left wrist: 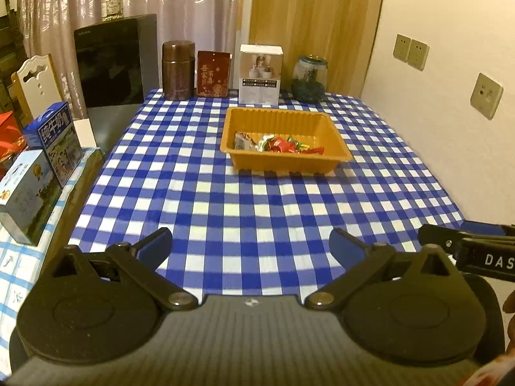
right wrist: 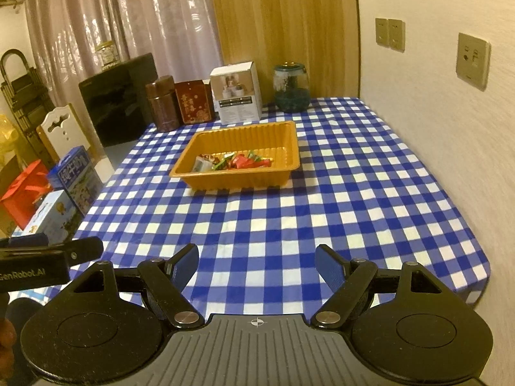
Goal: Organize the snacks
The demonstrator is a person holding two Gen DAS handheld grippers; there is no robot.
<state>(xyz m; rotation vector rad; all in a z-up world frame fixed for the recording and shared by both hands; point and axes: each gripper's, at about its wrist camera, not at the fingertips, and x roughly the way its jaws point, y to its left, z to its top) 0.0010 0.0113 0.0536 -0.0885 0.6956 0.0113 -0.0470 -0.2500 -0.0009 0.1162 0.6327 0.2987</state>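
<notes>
The left gripper [left wrist: 251,247] stands wide, with nothing between its blue pads, above the near part of the checked tablecloth [left wrist: 257,199]. The right gripper [right wrist: 257,263] is also wide and holds nothing; it hangs over the near edge of the same cloth. The two grippers are side by side, and each one shows at the edge of the other's view.

The orange tray [left wrist: 283,157] sits on the far half of the table, well apart from both grippers. The snacks [left wrist: 276,144] lie inside it, in a small heap of red, green and white wrappers against its near wall.

Behind the tray, along the far edge, stand a brown canister [left wrist: 178,70], a dark red box [left wrist: 214,74], a white box [left wrist: 260,74] and a glass jar [left wrist: 309,78]. On the left, on a lower surface, are two blue cartons [left wrist: 58,141].
</notes>
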